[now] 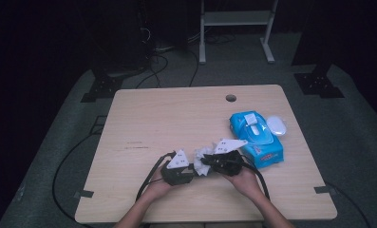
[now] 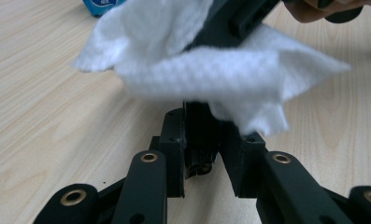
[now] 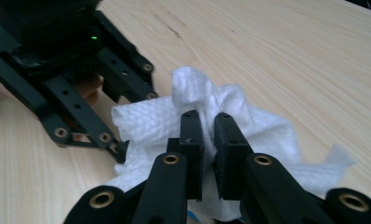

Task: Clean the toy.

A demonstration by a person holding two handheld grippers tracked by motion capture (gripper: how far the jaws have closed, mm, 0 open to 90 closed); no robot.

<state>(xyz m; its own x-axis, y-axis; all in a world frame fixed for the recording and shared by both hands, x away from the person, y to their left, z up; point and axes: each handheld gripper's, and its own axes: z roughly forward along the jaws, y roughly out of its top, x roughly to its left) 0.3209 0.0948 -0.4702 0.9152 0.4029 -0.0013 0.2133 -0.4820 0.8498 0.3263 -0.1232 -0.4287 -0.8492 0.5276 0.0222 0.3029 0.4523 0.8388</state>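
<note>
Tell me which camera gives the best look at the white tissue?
The right gripper view: the wipe lies crumpled and sharp around its jaws. The left gripper view shows it close but blurred; the high view, a small white wad between both grippers.

We can read no text: the print on the blue wipes pack (image 1: 256, 137) and the faint marking on the bench (image 1: 134, 147) are too blurred.

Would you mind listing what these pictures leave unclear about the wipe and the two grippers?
- High view: how the white wipe is gripped; too small, and the left gripper and right gripper crowd over it.
- Left gripper view: where the jaws meet the wipe; its hanging fold covers their tips.
- Right gripper view: the wipe's near edge; hidden behind the jaws.
- High view: print on the blue wipes pack; too small.
</note>
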